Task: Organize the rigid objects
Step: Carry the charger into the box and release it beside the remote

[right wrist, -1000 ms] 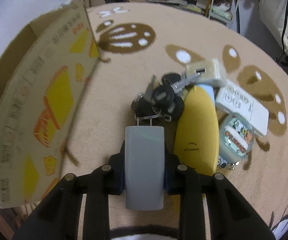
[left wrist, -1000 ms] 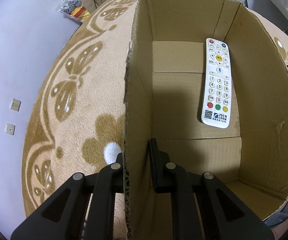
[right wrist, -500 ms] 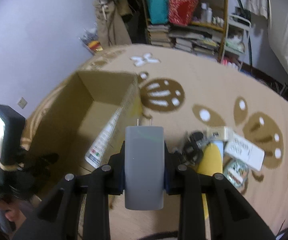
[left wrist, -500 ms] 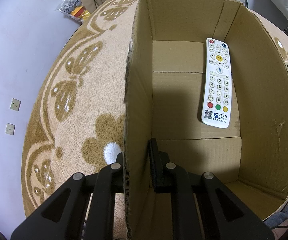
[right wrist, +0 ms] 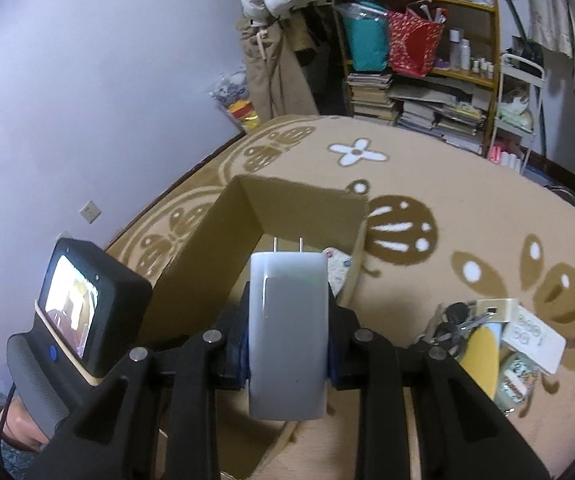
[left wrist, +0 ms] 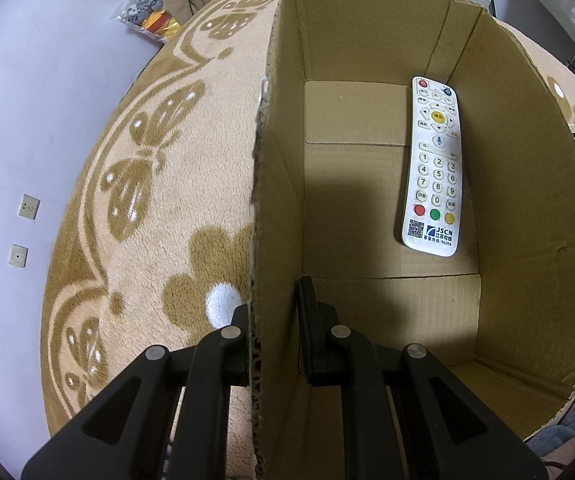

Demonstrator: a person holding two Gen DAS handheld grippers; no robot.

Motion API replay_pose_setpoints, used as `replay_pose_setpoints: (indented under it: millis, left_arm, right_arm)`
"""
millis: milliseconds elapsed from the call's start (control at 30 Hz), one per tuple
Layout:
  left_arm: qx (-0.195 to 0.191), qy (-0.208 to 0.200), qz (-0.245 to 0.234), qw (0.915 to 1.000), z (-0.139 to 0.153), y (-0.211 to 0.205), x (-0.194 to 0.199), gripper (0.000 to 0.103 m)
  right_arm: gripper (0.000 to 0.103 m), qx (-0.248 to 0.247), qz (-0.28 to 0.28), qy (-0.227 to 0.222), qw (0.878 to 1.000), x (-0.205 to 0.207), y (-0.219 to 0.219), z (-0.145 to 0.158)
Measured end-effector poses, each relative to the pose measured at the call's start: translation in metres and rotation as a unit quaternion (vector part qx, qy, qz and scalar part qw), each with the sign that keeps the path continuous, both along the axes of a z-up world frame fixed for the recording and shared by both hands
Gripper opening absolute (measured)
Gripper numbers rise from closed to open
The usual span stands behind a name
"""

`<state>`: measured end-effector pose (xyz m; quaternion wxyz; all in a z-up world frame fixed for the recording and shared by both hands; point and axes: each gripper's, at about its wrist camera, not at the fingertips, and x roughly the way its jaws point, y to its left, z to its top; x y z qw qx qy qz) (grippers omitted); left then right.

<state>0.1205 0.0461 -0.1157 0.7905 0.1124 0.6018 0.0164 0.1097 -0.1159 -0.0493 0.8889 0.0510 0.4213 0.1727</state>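
The right gripper [right wrist: 287, 344] clamps the stiff, smooth grey plug adapter [right wrist: 287, 332] by its flat sides, which seems light, while the left gripper [left wrist: 273, 332] pinches the brown cardboard box wall [left wrist: 275, 208].

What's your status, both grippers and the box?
Left gripper clamped on the cardboard box wall. Right gripper shut on the grey charger, above the box. White remote inside. Nothing blocking the opening.

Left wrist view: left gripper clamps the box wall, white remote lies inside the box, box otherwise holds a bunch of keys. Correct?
Not quite. The left gripper does clamp the cardboard box wall and the white remote lies inside, but no keys are in it. The right wrist view shows the keys on the carpet outside the box.
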Motion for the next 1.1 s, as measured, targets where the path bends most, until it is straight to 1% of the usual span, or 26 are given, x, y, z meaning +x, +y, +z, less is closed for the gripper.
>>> replay_pose_setpoints:
  millis: [267,633,733,833,1000,1067,1100]
  left_arm:
    - [0.000,0.002,0.000,1.0000,-0.001,0.000,0.000,0.012]
    - [-0.003,0.004,0.001,1.0000,-0.001,0.001,-0.001,0.012]
    - [-0.005,0.005,0.002,1.0000,-0.001,0.001,0.000,0.012]
    - [-0.006,0.006,0.002,1.0000,-0.001,0.001,0.000,0.012]
    - [-0.009,0.008,0.004,0.9999,-0.001,0.002,-0.001,0.012]
    - [-0.009,0.010,0.004,0.9999,-0.003,0.002,-0.001,0.012]
    - [-0.008,0.010,0.004,0.9999,-0.003,0.002,-0.001,0.012]
  right_arm:
    - [0.030,-0.010,0.024,0.023,0.999,-0.003,0.014,-0.022]
    - [0.030,-0.013,0.020,0.045,0.999,0.004,0.019,-0.040]
    - [0.030,-0.032,0.018,0.045,0.998,0.008,0.024,-0.043]
    - [0.030,-0.053,0.020,0.035,0.998,0.007,0.030,-0.043]
    - [0.031,-0.032,0.007,0.014,0.999,0.007,0.023,-0.031]
    - [0.040,-0.027,0.003,0.009,1.000,0.007,0.020,-0.024]
    - [0.056,-0.026,0.000,0.006,1.000,0.006,0.018,-0.021]
